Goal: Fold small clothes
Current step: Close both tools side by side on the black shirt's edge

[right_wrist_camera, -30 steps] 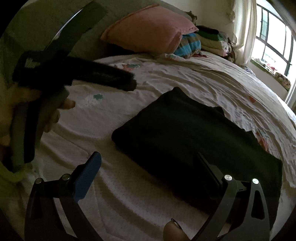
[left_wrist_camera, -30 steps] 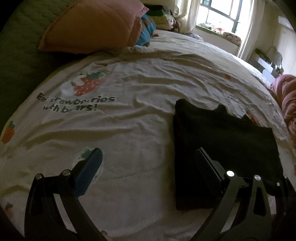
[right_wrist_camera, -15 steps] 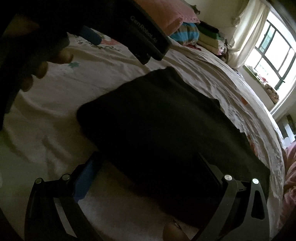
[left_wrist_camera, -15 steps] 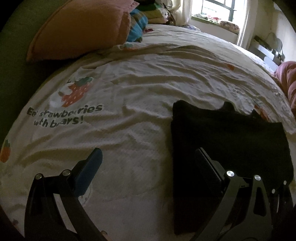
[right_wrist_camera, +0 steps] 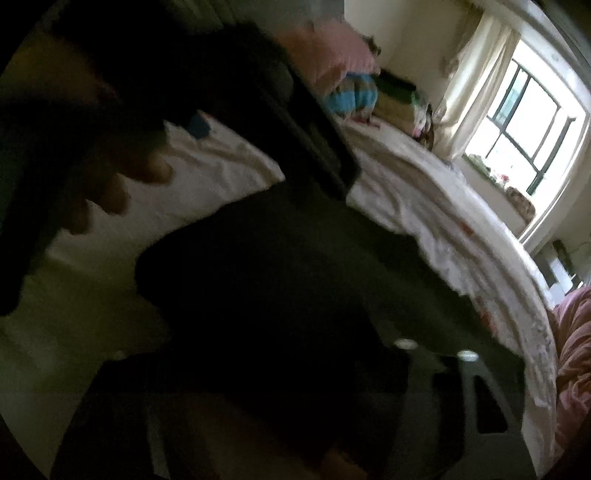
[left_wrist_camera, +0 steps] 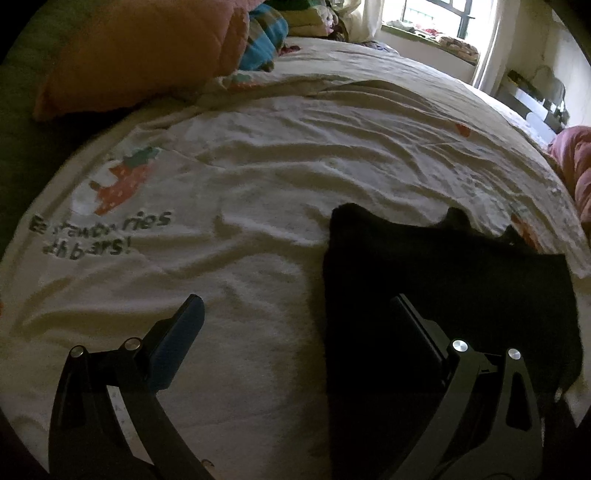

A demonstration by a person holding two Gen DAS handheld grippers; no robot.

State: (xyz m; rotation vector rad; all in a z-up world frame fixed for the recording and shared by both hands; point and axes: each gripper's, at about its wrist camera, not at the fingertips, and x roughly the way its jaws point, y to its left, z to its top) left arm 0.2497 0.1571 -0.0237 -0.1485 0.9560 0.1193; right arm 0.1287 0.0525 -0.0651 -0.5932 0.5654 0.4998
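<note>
While right tool (right_wrist_camera: 295,376) closes over black garment (left_wrist_camera: 443,280) | left tool (left_wrist_camera: 299,314) open | strawberry print (left_wrist_camera: 122,181) left-view only

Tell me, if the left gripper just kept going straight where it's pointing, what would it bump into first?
Probably the bedsheet right beside the black garment's left edge. The left gripper is open, its right finger already over the cloth; depth is hard to judge.

bedsheet (left_wrist_camera: 295,206) strawberry print | orange pillow (left_wrist_camera: 147,48) at sheet's far-left edge | window (left_wrist_camera: 436,18) beyond sheet | pink blanket (left_wrist_camera: 576,166) right of sheet
</note>
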